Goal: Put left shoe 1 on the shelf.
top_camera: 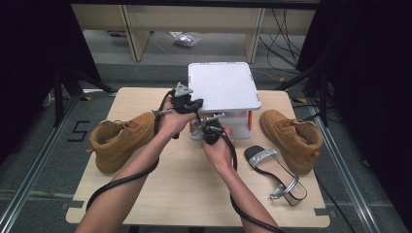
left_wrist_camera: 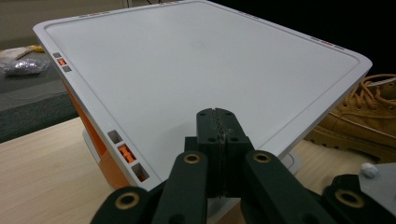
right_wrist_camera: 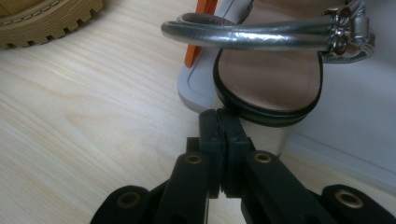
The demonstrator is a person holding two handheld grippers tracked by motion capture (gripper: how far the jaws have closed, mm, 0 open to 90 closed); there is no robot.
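High view: white box with orange sides at the surface back edge; left gripper at its lid corner, right gripper low at its front. Left gripper view: jaws together, empty, over the flat white lid. Right gripper view: jaws together, empty, tips against a silver-strapped sandal heel inside the box.

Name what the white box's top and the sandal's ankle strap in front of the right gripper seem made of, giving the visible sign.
Box top: probably matte plastic, smooth and moulded with a raised rim. Ankle strap: likely metallic-finish synthetic leather, silver, glossy and finely creased.
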